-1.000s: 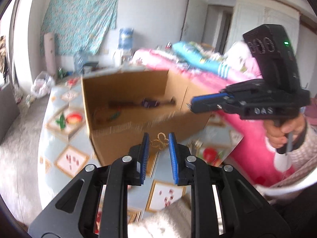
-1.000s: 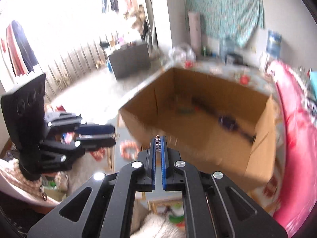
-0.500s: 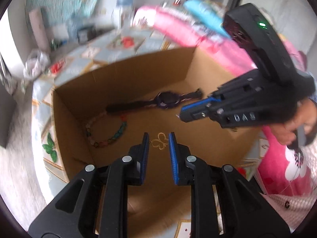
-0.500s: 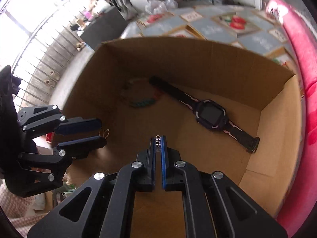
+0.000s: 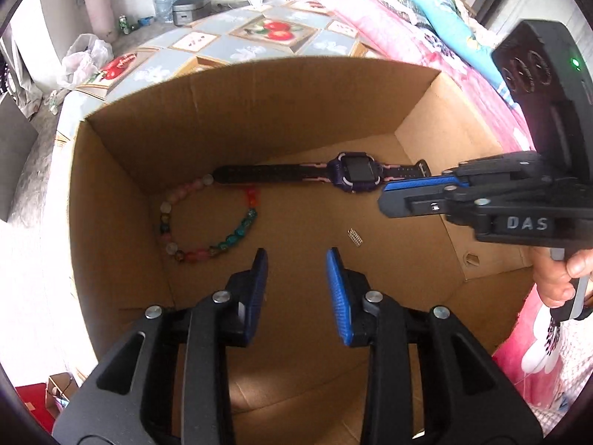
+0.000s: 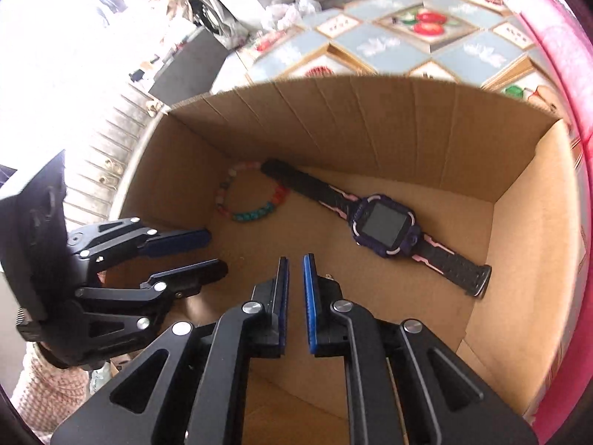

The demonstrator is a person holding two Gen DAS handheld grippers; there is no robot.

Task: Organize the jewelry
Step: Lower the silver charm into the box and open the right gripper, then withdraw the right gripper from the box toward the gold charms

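**A:** What is in view, starting with the biggest thing?

**B:** An open cardboard box [image 5: 122, 193] sits on a worktop [image 5: 237, 44] covered in a fruit-patterned cloth. Both claws point down into it. The left claw [image 5: 296, 259] hangs over the near part of the box floor, its jaws opening, with nothing between them. The right claw [image 5: 385, 200] hovers to its right, above the floor. Its jaws are just beginning to part, leaving only a narrow gap, and nothing is between them either.

**B:** Next in size, beyond both claws along the far wall, lies a dark purple wristwatch [image 6: 385, 228], strap stretched flat.

**A:** And the smaller pieces?

**B:** A bracelet of coloured beads [image 5: 207, 222] lies ahead and to the left of the left claw, touching the watch strap's end. A tiny silvery spring-like piece [image 5: 355, 238] lies on the floor just ahead of the left claw, below the right one.

**A:** So how far along is the tidying?

**B:** Three items rest inside the box. Both claws look empty, so this drop seems done. Whether more jewelry waits outside cannot be told.
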